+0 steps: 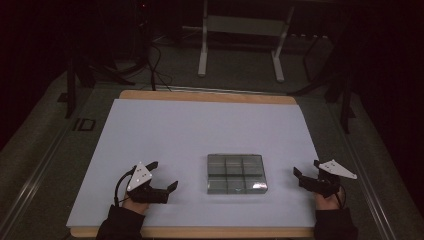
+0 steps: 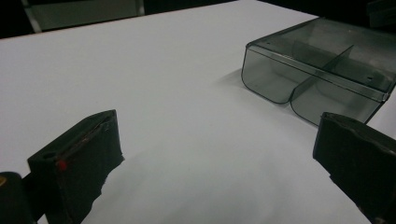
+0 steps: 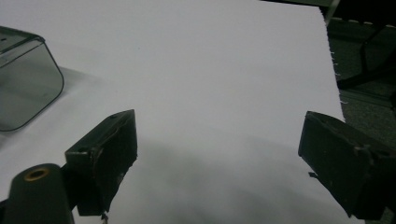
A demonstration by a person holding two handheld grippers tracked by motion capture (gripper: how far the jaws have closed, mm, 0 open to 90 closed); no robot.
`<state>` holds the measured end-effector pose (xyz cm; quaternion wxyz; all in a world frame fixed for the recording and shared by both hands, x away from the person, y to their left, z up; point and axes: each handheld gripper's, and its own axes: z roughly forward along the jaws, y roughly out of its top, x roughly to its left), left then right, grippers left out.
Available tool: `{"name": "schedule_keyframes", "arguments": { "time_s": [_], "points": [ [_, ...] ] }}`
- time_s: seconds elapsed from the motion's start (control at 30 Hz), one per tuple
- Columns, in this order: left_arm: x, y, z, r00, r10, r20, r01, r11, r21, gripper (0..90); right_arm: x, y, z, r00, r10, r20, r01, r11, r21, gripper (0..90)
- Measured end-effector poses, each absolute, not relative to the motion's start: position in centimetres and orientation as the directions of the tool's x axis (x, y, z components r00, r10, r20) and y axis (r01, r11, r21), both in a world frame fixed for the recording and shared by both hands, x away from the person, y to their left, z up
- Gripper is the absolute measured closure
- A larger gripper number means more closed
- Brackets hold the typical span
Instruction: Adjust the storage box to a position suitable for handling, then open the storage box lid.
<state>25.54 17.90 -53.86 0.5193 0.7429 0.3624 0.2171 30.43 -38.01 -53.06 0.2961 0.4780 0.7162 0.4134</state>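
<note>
A clear smoky plastic organizer box (image 1: 236, 173) with several compartments sits on the white table sheet (image 1: 200, 130), right of centre near the front. My left gripper (image 1: 163, 175) rests low at the front left, open, nothing between its jaws. In the left gripper view the box (image 2: 317, 70) lies ahead to the right, and the gripper (image 2: 219, 154) is apart from it. My right gripper (image 1: 307, 168) is at the front right, open and empty, just right of the box. The right gripper view has the gripper (image 3: 217, 156) over bare sheet, with a corner of the box (image 3: 25, 79) at the left.
The white sheet covers a wooden tabletop (image 1: 205, 96). The sheet's right edge (image 3: 332, 60) runs close to my right gripper. Beyond the table stand a white metal frame (image 1: 242, 40), cables (image 1: 155, 65) and dark stands on a grey floor.
</note>
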Motion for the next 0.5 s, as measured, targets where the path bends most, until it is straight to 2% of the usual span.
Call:
{"name": "schedule_keyframes", "arguments": {
  "time_s": [0.3, 0.5],
  "points": [
    [25.64, 17.85, -53.86, 0.649, 0.759, -0.056, 0.319, -0.205, 0.925, 2.3, 30.40, -37.93, -53.07, -0.359, 0.932, -0.043, 0.436, 0.208, 0.876, 11.6],
    [26.21, 17.88, -53.85, 0.659, 0.746, -0.092, 0.366, -0.211, 0.906, 2.2, 30.47, -37.73, -53.05, -0.353, 0.934, -0.059, 0.440, 0.221, 0.870, 11.6]
  ]
}}
